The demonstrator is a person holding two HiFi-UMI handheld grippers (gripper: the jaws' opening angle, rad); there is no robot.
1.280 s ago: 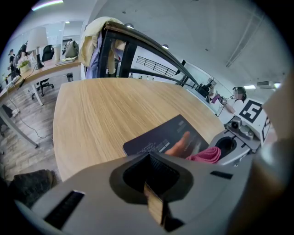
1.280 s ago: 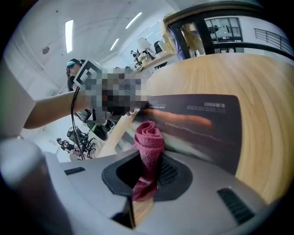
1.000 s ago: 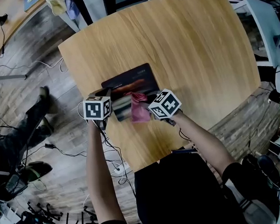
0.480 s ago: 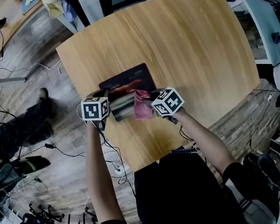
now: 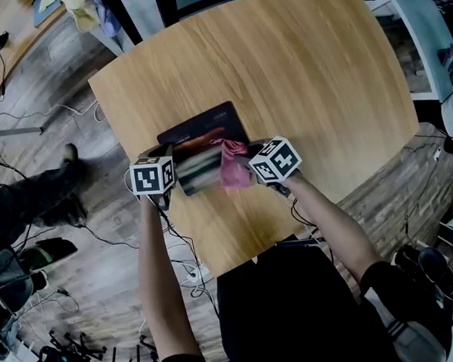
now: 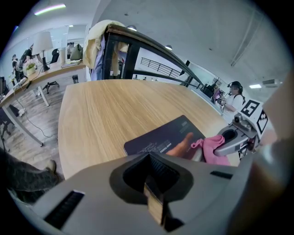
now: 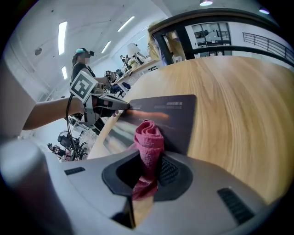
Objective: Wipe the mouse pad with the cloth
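1. Mouse pad (image 5: 204, 122): dark, lying flat on the wooden table (image 5: 303, 63), toward its near left side.
2. Right gripper (image 7: 146, 167): jaws clamped on the pink cloth (image 7: 148, 137), which lies over the pad's near part.
3. Left gripper (image 6: 155, 193): jaws together, nothing between them, beside the pad's left edge.

Both forearms extended forward, left gripper (image 5: 167, 153) jaws together, right gripper (image 5: 249, 154) clamped on cloth (image 7: 148, 137)
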